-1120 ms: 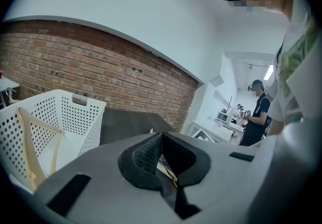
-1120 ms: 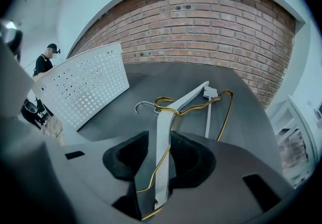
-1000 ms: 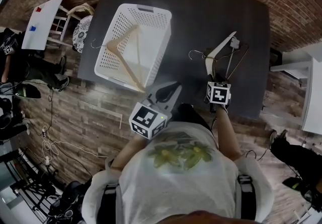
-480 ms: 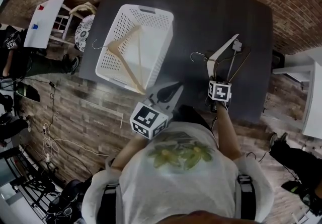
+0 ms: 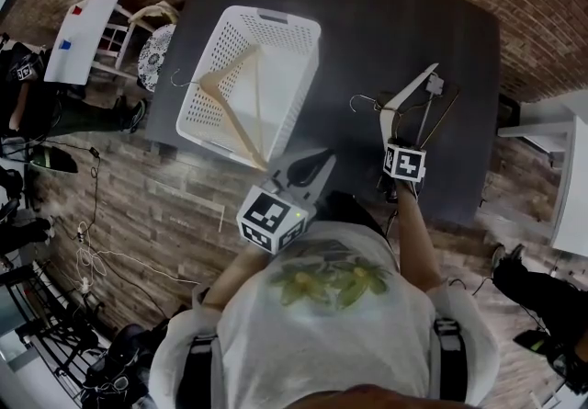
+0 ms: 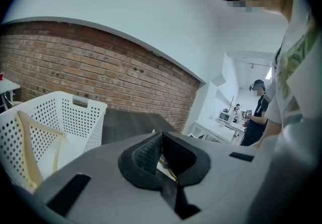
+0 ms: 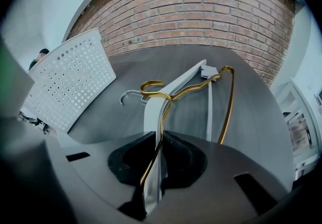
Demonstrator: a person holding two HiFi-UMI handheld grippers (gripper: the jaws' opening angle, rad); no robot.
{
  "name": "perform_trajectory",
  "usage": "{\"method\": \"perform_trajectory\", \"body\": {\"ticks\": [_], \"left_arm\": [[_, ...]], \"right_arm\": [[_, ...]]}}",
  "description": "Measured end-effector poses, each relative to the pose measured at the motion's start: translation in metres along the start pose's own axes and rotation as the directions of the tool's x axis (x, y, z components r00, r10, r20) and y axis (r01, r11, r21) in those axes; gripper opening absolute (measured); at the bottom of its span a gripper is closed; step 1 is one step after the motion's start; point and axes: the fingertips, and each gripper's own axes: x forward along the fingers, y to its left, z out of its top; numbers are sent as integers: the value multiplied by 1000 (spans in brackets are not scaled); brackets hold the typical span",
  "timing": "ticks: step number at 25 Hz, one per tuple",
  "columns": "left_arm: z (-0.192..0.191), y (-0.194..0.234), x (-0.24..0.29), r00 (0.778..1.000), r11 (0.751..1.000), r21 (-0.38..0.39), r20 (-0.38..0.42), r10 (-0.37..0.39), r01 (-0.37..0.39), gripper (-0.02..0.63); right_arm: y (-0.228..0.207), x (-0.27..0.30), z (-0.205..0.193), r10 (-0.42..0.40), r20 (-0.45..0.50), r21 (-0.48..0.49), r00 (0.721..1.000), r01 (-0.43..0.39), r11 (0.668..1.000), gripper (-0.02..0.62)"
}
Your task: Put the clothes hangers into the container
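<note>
On the tabletop [image 5: 367,21] beside the white basket [image 5: 213,49], right gripper [image 7: 158,160] jaws, just closing, pinch gold wire hanger [image 7: 230,98] plus white hanger [image 7: 152,122]. Lift slowly; hooks may snag. Left gripper [image 6: 161,155] jaws together, empty.

head cam: steep top-down, far | gripper cams: low, fwd along jaws, close | shared: basket [image 5: 197,108], table [image 5: 386,21]

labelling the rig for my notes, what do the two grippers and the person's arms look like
The left gripper and right gripper have smooth grey bodies with black textured fingers. Each carries a cube of black-and-white square markers. The person wears a white short-sleeved shirt with a green and yellow print; the forearms are bare.
</note>
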Motion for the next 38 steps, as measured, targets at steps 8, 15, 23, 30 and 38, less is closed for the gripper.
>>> {"method": "perform_trajectory", "body": {"ticks": [8,15,23,30,38], "left_arm": [[1,1,-10,1000,1000,3,15,1,-1,29],[1,0,-19,999,1000,3,36,-4,4,29],[-1,-4,-35,998,1000,-3,61,-12,12,29],[-3,1,-56,996,1000,-12,88,12,-11,29],[2,12,-80,990,998,-7,129,61,-60,29]], "right_arm": [[-18,-18,6,-57,56,87,997,52,995,44],[-28,-45,16,-111,143,93,983,99,991,41],[-5,-77,41,-59,257,112,965,31,993,41],[21,-112,59,-8,328,84,945,-21,996,41],[72,-153,81,110,414,59,904,-147,987,41]]}}
